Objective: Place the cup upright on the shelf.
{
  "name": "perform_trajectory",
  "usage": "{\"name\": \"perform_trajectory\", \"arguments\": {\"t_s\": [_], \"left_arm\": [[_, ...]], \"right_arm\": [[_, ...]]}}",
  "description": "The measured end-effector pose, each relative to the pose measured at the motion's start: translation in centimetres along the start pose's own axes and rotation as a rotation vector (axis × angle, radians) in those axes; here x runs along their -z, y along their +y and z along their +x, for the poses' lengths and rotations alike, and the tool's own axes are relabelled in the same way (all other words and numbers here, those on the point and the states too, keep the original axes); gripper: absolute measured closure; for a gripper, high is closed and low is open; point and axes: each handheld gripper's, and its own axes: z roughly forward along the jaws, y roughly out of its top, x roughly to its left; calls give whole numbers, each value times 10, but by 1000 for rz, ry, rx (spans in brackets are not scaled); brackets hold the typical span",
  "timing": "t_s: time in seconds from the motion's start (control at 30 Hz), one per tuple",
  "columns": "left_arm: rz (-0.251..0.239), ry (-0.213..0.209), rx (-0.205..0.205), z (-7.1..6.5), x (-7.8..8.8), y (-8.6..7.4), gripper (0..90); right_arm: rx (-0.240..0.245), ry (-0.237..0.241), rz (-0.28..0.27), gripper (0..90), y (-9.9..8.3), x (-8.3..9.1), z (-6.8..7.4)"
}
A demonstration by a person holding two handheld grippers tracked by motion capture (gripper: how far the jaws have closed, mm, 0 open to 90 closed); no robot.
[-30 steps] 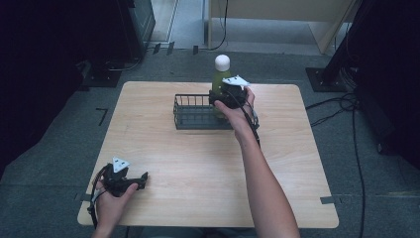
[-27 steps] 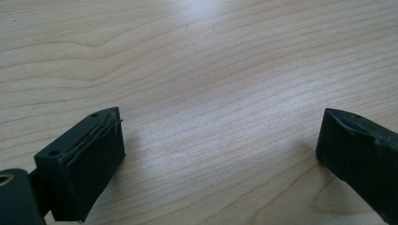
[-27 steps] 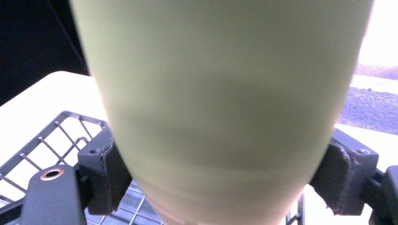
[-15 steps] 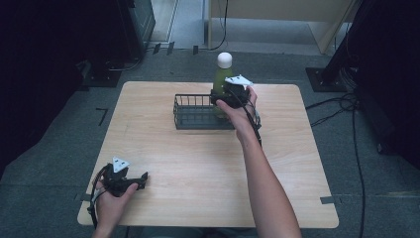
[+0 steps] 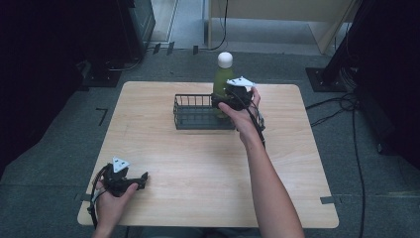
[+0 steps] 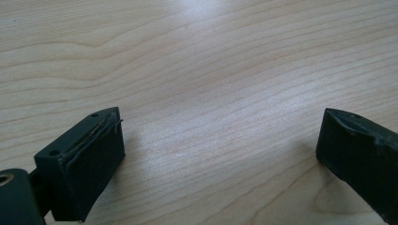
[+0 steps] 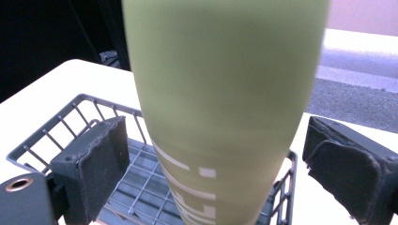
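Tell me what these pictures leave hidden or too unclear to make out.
- Bottle base: in the high view, hidden behind the right claw and hand.
- Bottle's white lettering: in the right claw view, blurred and cut off by the bottom edge.
- Bottle cap: cut off by the top edge in the right claw view.
- Basket floor: too small in the high view to tell whether anything lies there.

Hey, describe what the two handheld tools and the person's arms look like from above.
Both tools are black. The left tool and right tool each carry a grey three-cornered plate on top and trail a black cable. Their jaws are blocky, with dark, worn pads. The forearms are bare, with no sleeves in sight.
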Motion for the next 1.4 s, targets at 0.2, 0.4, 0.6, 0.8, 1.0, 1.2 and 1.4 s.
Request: {"name": "perform_trajectory", "arguments": {"t_s": [0.2, 0.4, 0.6, 0.8, 1.0, 1.2, 1.4], "left_arm": [[0, 0, 0, 0, 0, 0, 15], [1, 1, -1, 0, 0, 0, 15], [0, 0, 0, 0, 0, 0, 15], [0, 0, 0, 0, 0, 0, 15], [0, 0, 0, 0, 0, 0, 15], [0, 0, 0, 0, 0, 0, 15], [-1, 0, 0, 0, 0, 0, 15]], "right_arm": [[1, 18, -3, 76, -7, 7, -7], [15, 31, -5, 75, -15, 16, -13], [10, 38, -7, 75, -23, 24, -20], [2, 32, -2, 77, -37, 36, -32], [-5, 23, 6, 77, -51, 45, -41], [-20, 0, 28, 80, -71, 54, -55], [-30, -15, 38, 80, -86, 63, -65]]}}
